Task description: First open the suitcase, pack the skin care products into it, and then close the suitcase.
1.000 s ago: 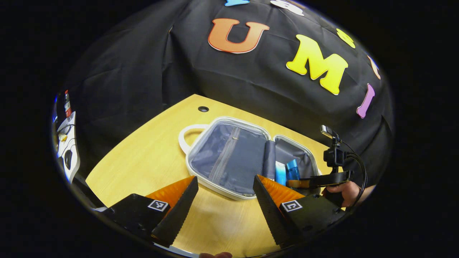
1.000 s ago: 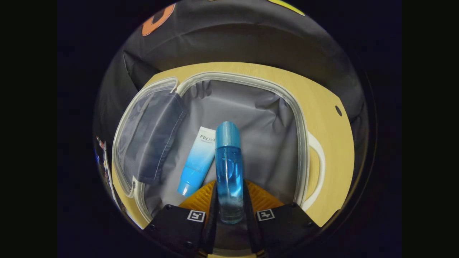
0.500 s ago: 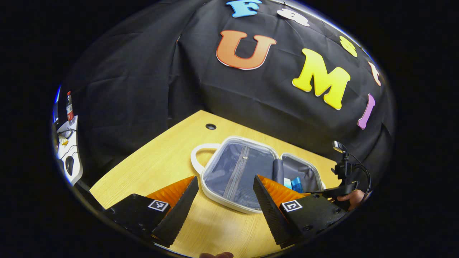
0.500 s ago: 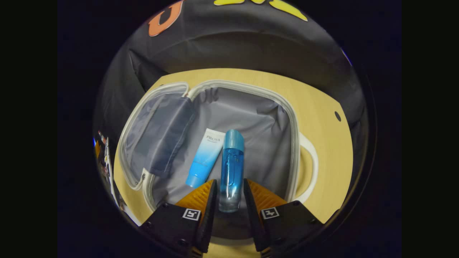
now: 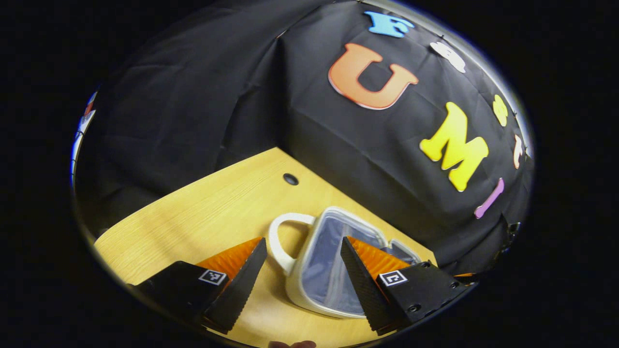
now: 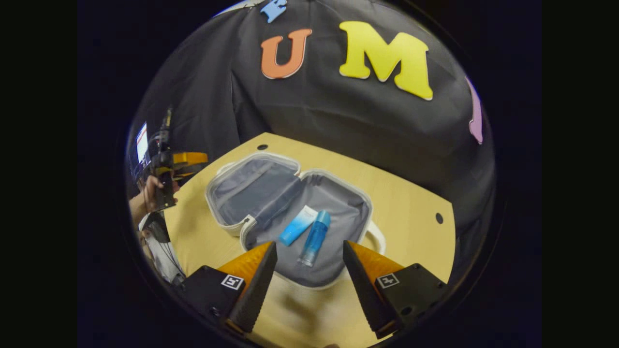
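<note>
We see the white suitcase [image 6: 290, 212] lying open and flat, grey lining up. In its right half, a blue bottle [image 6: 314, 237] lies beside a blue-white tube [image 6: 298, 225], touching.

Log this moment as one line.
suitcase: open on table | blue bottle, tube: inside | right gripper: open, empty | left gripper: open

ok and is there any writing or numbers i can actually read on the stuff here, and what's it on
None can be read.
Tube in the suitcase: some print, too small to read.
Blue bottle: no text visible.
Right hand-held gripper and left hand-held gripper: square black-and-white code markers, no words or numbers.
Screen at the edge: too small and blurred to read.
</note>
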`<state>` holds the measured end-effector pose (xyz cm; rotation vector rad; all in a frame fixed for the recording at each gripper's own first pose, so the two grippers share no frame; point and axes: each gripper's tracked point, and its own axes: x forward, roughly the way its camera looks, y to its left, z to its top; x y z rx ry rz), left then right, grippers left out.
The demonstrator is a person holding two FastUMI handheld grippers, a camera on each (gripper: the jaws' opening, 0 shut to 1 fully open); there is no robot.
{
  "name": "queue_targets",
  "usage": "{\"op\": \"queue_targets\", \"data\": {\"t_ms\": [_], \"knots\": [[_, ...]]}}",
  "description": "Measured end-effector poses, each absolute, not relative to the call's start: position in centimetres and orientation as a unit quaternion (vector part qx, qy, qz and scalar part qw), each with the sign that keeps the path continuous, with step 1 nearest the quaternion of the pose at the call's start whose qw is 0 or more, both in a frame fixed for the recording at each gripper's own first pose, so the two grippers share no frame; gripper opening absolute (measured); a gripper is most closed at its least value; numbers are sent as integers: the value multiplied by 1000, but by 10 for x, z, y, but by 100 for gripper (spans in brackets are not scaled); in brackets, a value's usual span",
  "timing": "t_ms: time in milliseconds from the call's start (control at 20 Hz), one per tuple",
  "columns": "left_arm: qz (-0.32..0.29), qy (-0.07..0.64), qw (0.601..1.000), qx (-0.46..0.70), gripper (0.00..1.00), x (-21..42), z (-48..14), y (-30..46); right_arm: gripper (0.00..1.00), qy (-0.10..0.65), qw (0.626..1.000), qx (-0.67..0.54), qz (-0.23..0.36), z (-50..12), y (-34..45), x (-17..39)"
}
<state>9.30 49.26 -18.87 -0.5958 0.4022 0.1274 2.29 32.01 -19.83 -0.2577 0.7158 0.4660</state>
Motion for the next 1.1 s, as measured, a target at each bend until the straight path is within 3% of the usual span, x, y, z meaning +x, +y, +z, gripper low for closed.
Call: {"op": "queue_targets", "data": {"t_ms": [300, 500, 600, 700, 800, 850, 1050, 1100], "knots": [[57, 252, 925, -279, 98, 133, -242, 508, 81, 326, 921, -147, 153, -172, 243, 17], [51, 276, 920, -273, 93, 155, -256, 502, 81, 337, 925, -127, 118, -173, 218, 13], [56, 287, 918, -269, 82, 160, -261, 503, 81, 338, 926, -120, 117, -173, 215, 9], [67, 307, 912, -265, 66, 161, -270, 505, 81, 337, 927, -114, 115, -172, 212, 8], [67, 322, 908, -261, 49, 160, -273, 499, 81, 336, 929, -110, 111, -170, 205, 6], [75, 329, 907, -251, 35, 159, -278, 501, 81, 335, 930, -106, 108, -169, 202, 6], [87, 299, 907, -283, 13, 164, -239, 498, 81, 325, 937, -78, 99, -161, 190, 4], [89, 297, 911, -271, 12, 161, -230, 495, 81, 320, 940, -71, 96, -158, 186, 5]]}}
